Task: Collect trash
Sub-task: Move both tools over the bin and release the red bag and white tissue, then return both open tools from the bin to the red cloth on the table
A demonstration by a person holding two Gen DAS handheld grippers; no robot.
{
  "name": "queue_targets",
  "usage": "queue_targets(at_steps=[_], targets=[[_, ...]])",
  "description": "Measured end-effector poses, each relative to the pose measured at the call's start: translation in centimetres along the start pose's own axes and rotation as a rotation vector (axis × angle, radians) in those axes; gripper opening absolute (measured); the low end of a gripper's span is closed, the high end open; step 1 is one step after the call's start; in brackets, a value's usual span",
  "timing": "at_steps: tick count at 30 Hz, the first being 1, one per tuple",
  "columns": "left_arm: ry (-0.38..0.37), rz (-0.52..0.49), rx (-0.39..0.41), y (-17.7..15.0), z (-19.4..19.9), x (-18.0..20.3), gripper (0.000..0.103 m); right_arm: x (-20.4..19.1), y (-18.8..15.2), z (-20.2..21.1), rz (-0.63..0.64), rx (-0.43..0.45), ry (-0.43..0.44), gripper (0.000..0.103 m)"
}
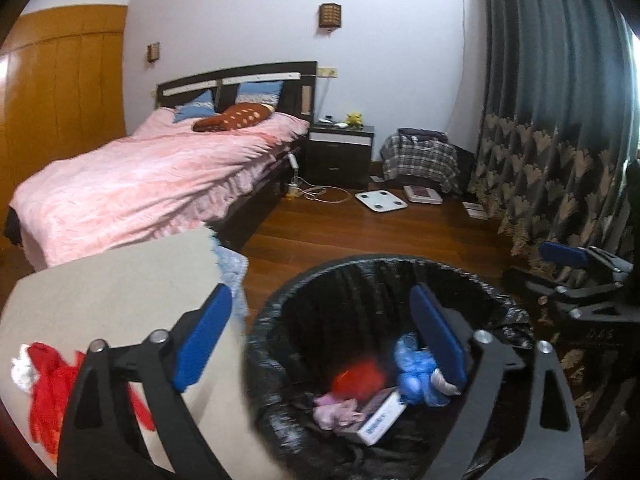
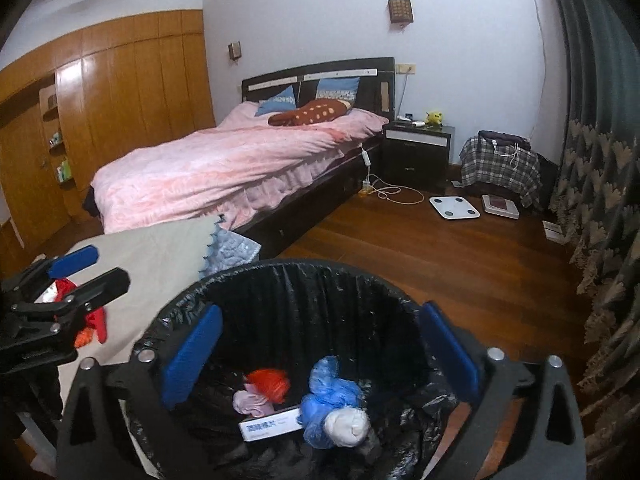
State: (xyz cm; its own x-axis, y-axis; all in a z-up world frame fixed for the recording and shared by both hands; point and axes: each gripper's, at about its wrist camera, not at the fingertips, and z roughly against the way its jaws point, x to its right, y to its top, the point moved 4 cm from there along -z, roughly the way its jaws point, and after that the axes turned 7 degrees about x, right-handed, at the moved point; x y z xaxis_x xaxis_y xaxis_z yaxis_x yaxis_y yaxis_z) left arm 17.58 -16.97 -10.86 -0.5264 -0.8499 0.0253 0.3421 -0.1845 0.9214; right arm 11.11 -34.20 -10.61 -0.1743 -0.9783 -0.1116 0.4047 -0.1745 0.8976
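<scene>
A trash bin with a black liner stands on the wood floor. It holds a red bag, a blue bag, a pink wad, a white box and a white bundle. My left gripper is open and empty, straddling the bin's left rim. My right gripper is open and empty above the bin's mouth. Red trash lies on the beige cloth-covered table left of the bin. In the right wrist view the left gripper hangs over this red trash.
A bed with a pink cover stands behind. A dark nightstand, a plaid-covered pile, two floor scales and a cable lie beyond. A patterned curtain hangs at the right. A wooden wardrobe fills the left wall.
</scene>
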Motion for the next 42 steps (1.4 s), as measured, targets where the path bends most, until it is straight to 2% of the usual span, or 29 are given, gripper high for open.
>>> queue_targets(at_steps=[9,18,26,30,36,42], targets=[[0.125,0.048,0.015,-0.4,4.4,-4.9,0.092,-4.8,-0.5,0.2,0.001,0.001,0.060,0.097],[0.274,0.108,-0.004,-2.6,8.5,-11.3,0.092,-12.6,-1.4,-1.1,0.053,-0.035,0.202,0.097],[0.415,0.148,-0.010,-4.5,11.9,-17.2,0.092,-19.5,-2.2,-3.0,0.134,-0.060,0.286,0.097],[0.461,0.201,-0.029,-5.7,12.7,-20.4,0.092,-21.9,-2.6,-4.2,0.147,-0.076,0.318,0.097],[0.549,0.221,-0.052,-7.3,13.2,-24.1,0.092,-25.4,-3.4,-6.9,0.186,-0.098,0.343,0.097],[0.586,0.243,-0.065,-8.6,12.8,-26.9,0.092,-29.3,-5.0,-9.8,0.230,-0.140,0.388,0.095]])
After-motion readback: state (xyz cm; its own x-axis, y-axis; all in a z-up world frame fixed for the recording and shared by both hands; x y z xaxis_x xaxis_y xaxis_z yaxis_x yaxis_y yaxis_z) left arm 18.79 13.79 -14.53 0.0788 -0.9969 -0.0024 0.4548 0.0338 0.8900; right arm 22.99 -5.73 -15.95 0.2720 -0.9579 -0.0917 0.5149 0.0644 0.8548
